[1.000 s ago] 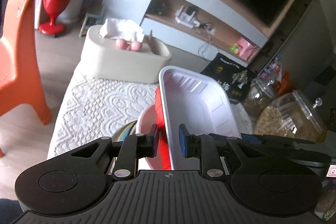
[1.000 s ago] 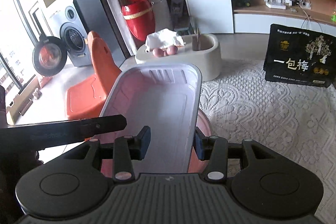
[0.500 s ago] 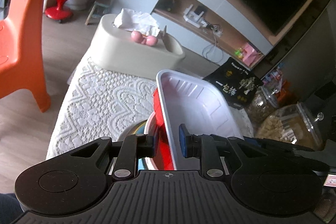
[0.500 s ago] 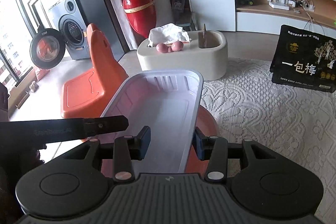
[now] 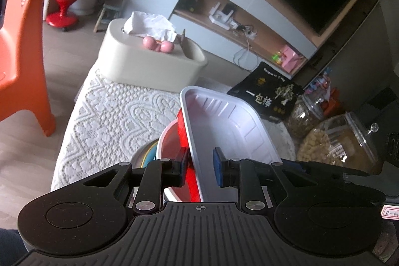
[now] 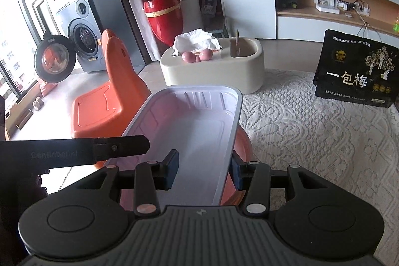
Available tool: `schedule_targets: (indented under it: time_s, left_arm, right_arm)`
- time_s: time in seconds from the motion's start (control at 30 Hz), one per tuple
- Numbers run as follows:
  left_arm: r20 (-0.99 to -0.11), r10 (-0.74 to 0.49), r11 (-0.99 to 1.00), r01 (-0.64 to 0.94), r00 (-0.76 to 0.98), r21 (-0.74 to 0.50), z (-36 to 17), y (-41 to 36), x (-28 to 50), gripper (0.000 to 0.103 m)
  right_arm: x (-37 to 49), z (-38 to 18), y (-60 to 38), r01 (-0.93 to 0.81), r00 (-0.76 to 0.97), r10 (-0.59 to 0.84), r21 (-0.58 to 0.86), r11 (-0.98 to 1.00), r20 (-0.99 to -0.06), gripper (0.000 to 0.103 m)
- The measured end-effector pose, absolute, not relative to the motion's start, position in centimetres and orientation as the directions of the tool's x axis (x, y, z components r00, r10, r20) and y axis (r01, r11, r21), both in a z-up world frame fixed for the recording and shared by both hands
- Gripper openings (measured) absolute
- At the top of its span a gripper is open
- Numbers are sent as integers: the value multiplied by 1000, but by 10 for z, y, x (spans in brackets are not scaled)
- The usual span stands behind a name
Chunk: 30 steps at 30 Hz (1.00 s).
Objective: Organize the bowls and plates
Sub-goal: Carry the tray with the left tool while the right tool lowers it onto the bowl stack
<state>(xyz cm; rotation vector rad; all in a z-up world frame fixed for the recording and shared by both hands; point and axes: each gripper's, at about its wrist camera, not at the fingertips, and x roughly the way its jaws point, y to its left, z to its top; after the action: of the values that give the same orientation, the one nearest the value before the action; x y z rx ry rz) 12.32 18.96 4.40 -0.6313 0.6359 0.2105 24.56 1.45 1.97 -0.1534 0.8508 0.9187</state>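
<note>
Right wrist view | I had white tray [image 6: 197, 131] empty, over pink bowl [image 6: 240, 141] | right gripper [image 6: 205, 172] clamping tray's wall | left gripper [image 5: 200, 163] easing apart, tray rim between.

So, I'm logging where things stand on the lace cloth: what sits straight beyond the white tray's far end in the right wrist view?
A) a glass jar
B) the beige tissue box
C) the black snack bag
B: the beige tissue box stands just past the white tray; the black snack bag is off to the right.
</note>
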Motion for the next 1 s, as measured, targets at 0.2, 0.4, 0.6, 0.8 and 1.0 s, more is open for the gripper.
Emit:
schedule_targets:
  time_s: [0.2, 0.4, 0.6, 0.8, 1.0]
  left_arm:
    - [-606, -9, 787, -368, 795, -495, 44, 191, 121, 24]
    - [-592, -11, 787, -358, 806, -502, 47, 190, 119, 24]
    - [-605, -12, 790, -363, 796, -494, 43, 191, 123, 24]
    - [-607, -10, 791, -365, 795, -491, 42, 192, 124, 24]
    - [-603, -9, 792, -362, 798, -491, 43, 191, 123, 24]
  right_arm:
    - [246, 19, 14, -752, 307, 638, 230, 617, -706, 44]
    - [246, 12, 15, -751, 297, 629, 232, 619, -718, 44]
    - [246, 7, 14, -749, 287, 626, 238, 619, -725, 44]
    - [245, 6, 14, -749, 284, 628, 242, 617, -724, 44]
    - [245, 12, 4, -740, 297, 637, 251, 624, -711, 44]
